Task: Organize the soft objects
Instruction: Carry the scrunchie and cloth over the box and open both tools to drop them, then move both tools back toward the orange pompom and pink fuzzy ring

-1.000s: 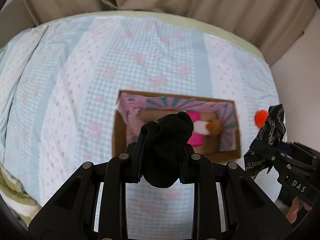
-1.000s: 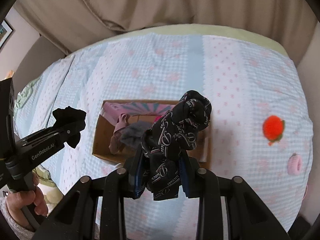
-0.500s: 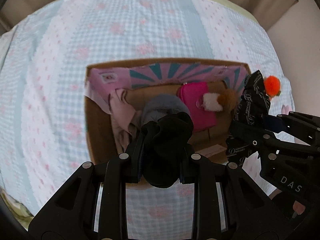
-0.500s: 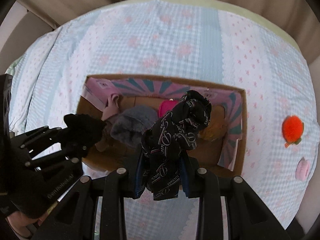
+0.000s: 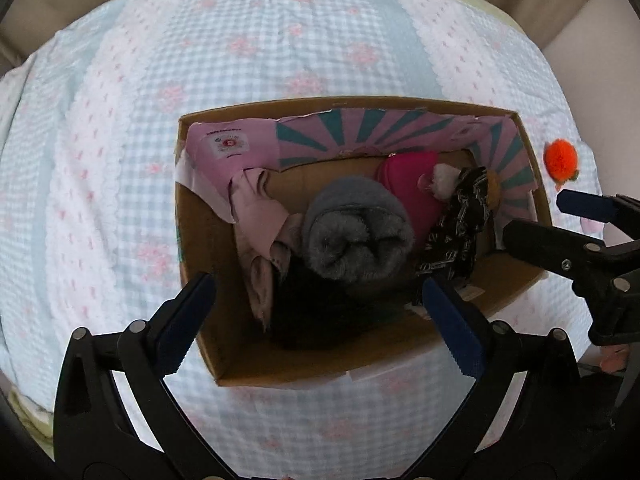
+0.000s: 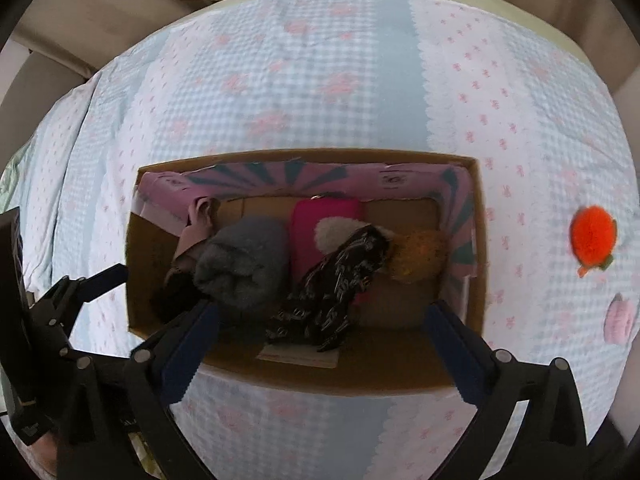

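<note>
Both hand-held grippers, left (image 5: pixel 316 320) and right (image 6: pixel 324 332), gape empty over box (image 5: pixel 208 240)

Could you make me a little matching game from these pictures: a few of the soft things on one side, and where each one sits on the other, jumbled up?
Things:
1. rolled grey fuzzy cloth
2. black fabric with white lettering
3. fluffy orange pom-pom
4. pale pink garment

Places:
A. on the checked bedspread, outside the cardboard box
B. at the box's left end, against its pink lining
C. in the middle of the box
D. in the box, draped right of the grey roll, over the bright pink item

Pairs: 1-C, 2-D, 3-A, 4-B
</note>
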Available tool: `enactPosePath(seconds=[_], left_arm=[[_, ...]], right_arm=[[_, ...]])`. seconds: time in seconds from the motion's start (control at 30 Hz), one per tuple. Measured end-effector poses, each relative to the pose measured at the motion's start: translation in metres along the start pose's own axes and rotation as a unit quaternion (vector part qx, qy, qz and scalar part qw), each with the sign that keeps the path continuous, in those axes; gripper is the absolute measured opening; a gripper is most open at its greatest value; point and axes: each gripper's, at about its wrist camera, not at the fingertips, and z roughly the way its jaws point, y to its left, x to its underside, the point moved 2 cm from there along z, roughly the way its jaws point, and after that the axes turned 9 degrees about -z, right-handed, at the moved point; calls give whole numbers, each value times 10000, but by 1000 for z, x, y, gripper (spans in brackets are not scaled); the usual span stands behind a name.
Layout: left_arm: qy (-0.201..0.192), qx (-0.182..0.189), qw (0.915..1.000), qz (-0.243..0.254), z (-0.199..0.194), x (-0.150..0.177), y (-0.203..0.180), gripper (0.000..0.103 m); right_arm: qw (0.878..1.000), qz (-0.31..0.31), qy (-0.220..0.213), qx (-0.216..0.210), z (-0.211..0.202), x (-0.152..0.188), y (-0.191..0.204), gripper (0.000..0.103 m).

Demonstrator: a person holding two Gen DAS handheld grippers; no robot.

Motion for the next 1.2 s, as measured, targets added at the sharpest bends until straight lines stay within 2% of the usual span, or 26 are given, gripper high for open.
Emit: enactPosePath(seconds=[0.27, 0.57, 0.73, 0.87, 1.03, 1.2], left_arm=[[-69, 1, 10000, 53, -9, 0, -2, 103], [-337, -1, 9994, -83, -44, 6, 1, 103], [-524, -47, 9985, -147, -69, 11, 3, 103], [-741, -67, 9971, -181, -94, 15, 2, 103], [-1205, -135, 9926, -83, -137, 22, -10, 103], [-1763, -320, 9837, 129, -183, 29, -34, 103]], right_arm=[[9999, 93, -119, 16, -5, 5, 1, 103], [9990, 295, -323, -34, -27, 12, 5, 103], [9988, 308, -380, 71, -43, 17, 12, 103], [9964, 129, -707, 455, -71, 24, 19, 103], [9923, 175, -1065, 613, -108, 38, 21, 103], [9829, 428, -1645, 705, -162, 63, 12, 103]])
